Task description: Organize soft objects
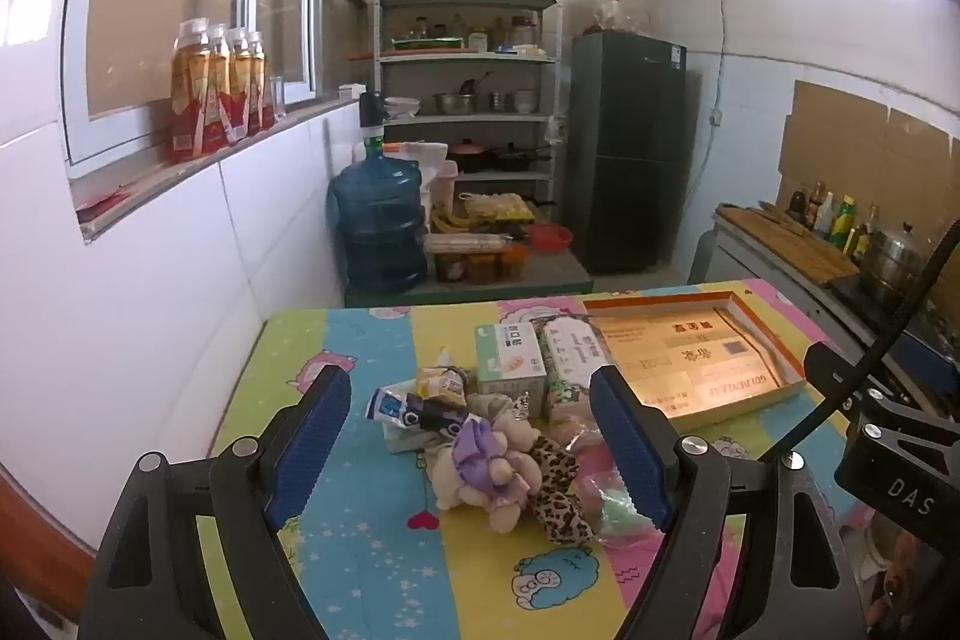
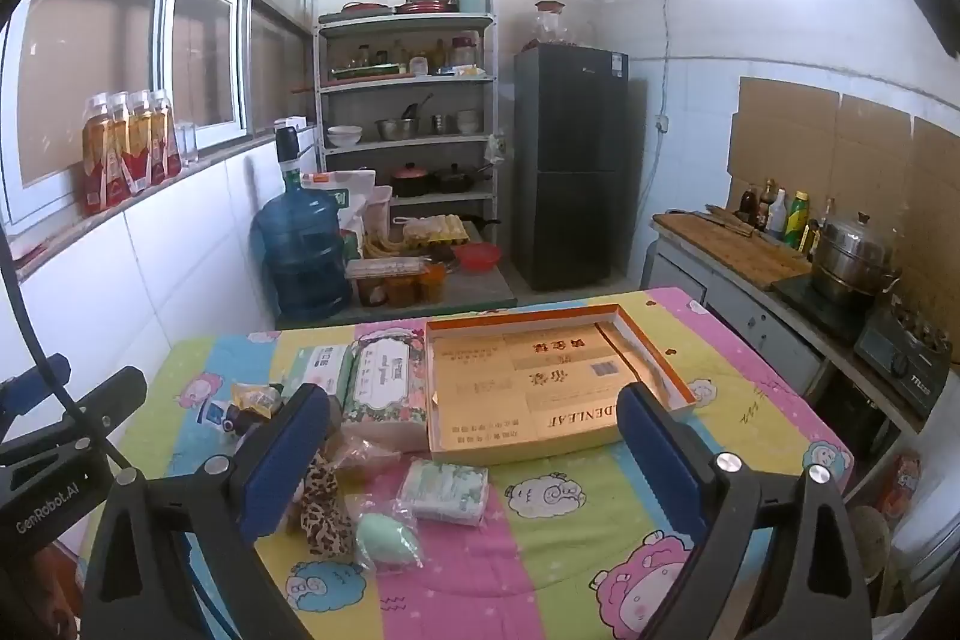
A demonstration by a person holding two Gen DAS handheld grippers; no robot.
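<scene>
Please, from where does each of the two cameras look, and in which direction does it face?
Left wrist: sits behind the open left gripper, facing forward and slightly down at the plush toy on the table; the right gripper's body shows at the right edge.
Right wrist: sits behind the open right gripper, facing the same way at the gold box; the left gripper's body shows at the left edge.
Shared: table, gold box, leopard-print piece, water jug, shelf, fridge.
</scene>
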